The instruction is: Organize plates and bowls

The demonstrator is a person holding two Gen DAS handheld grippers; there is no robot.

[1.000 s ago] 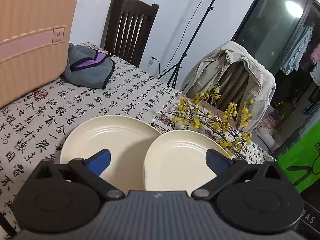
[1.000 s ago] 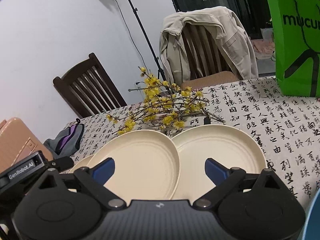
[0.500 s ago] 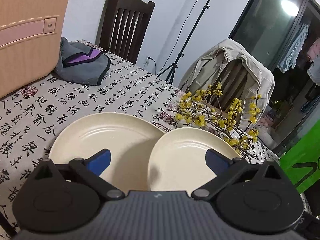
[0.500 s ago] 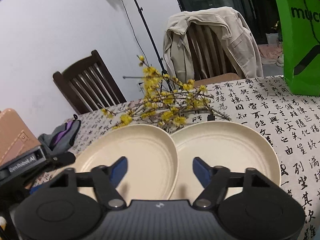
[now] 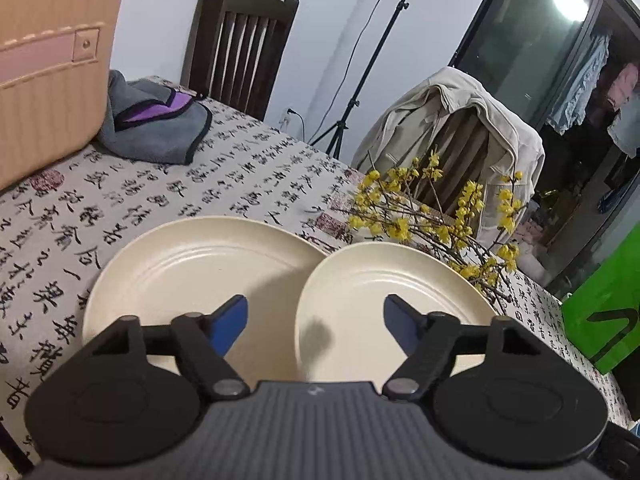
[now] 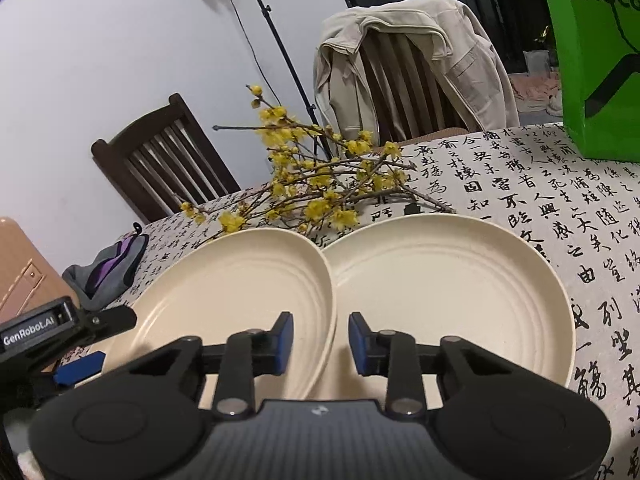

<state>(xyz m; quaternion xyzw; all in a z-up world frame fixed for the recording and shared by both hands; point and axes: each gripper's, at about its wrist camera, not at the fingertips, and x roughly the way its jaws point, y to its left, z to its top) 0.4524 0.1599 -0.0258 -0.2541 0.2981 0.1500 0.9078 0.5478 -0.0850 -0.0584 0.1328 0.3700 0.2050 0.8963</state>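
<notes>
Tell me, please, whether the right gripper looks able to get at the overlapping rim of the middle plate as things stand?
Probably yes: the right gripper, whose jaws have just been closing, already straddles the middle plate rim where it overlaps the right plate, with nothing in between.

Both grippers' jaws narrowed, lowered toward plates [image 6: 440, 280].

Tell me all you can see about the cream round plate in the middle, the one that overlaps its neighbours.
The middle cream round plate looks like matte plastic or ceramic, with faint concentric rings and a raised rim. It is empty and looks clean. It sits slightly tilted, its rim lying over the right cream plate and, in the left wrist view, over the left cream plate. Yellow flowering branches lie just behind it on the calligraphy-print tablecloth. The right gripper straddles its near rim, jaws just narrowed, not yet pressing.
</notes>
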